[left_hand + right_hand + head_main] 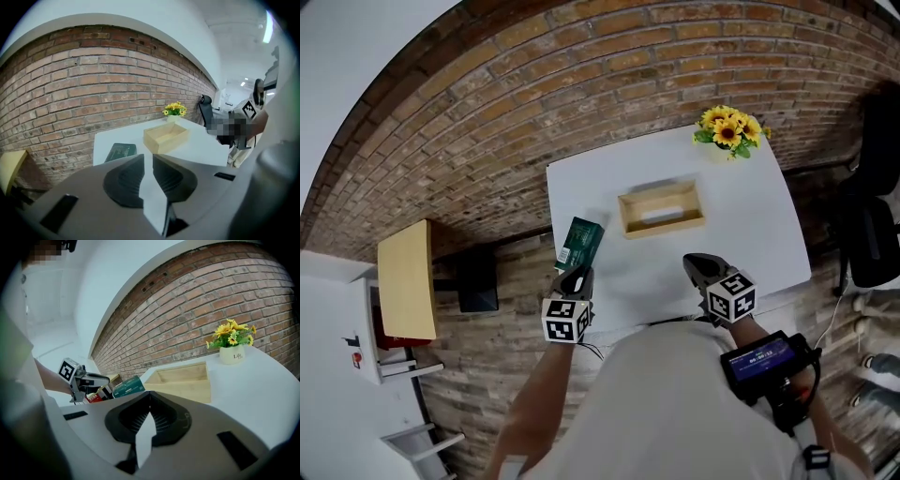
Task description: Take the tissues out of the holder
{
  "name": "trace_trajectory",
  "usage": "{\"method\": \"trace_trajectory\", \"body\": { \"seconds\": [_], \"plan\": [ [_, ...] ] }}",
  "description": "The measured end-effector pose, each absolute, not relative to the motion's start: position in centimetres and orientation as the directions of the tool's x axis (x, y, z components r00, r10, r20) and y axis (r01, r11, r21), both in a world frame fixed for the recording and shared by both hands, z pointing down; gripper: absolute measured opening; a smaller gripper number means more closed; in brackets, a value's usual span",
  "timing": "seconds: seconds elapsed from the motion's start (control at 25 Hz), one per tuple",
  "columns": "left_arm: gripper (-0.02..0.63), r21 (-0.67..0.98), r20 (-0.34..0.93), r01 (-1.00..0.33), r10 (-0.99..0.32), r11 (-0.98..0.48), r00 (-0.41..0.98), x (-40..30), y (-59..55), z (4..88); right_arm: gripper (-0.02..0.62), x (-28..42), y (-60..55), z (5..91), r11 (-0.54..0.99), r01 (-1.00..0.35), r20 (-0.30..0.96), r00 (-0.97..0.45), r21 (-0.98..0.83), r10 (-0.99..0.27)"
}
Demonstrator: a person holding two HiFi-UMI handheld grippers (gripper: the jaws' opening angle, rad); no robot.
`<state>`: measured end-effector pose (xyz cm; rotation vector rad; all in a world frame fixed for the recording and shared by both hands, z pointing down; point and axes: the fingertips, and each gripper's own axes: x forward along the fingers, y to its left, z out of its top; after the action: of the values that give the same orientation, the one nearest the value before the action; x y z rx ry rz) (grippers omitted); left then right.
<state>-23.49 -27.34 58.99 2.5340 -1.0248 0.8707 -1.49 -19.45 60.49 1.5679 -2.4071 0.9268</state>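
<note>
Left gripper [577,275]: jaws slightly apart, empty, just behind the tissue pack [579,243]. The pack lies beside the seemingly empty holder [666,225], so removal looks complete. Right gripper [696,262]: jaws together, idle.

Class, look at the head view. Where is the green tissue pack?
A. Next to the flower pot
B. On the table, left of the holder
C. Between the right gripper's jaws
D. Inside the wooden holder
B: the pack lies on the table, outside the holder and to its left, far from the flowers.
</note>
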Motion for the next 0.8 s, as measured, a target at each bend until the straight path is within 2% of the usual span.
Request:
{"method": "trace_trajectory", "body": {
  "seconds": [0.08,0.16,0.4,0.8],
  "plan": [
    [0.029,0.063,0.592,-0.699,-0.537,-0.713,0.601,-22.6,-26.5,58.4,0.006,-1.3,-19.9,59.6,0.285,-0.863,0.398,-0.456,-0.418,-0.796],
    [0.008,0.093,0.567,-0.688,-0.53,-0.719,0.63,-21.7,-25.9,57.9,0.006,-1.2,-20.1,58.7,0.297,-0.864,0.382,-0.456,-0.407,-0.803],
    [0.008,0.149,0.536,-0.669,-0.51,-0.728,0.673,-20.1,-25.0,57.7,0.006,-1.5,-20.1,57.4,0.329,-0.873,0.368,-0.457,-0.359,-0.81],
    [0.008,0.161,0.546,-0.653,-0.485,-0.74,0.683,-19.5,-24.6,58.4,0.006,-0.7,-19.0,57.9,0.297,-0.882,0.379,-0.433,-0.367,-0.818]
  ]
}}
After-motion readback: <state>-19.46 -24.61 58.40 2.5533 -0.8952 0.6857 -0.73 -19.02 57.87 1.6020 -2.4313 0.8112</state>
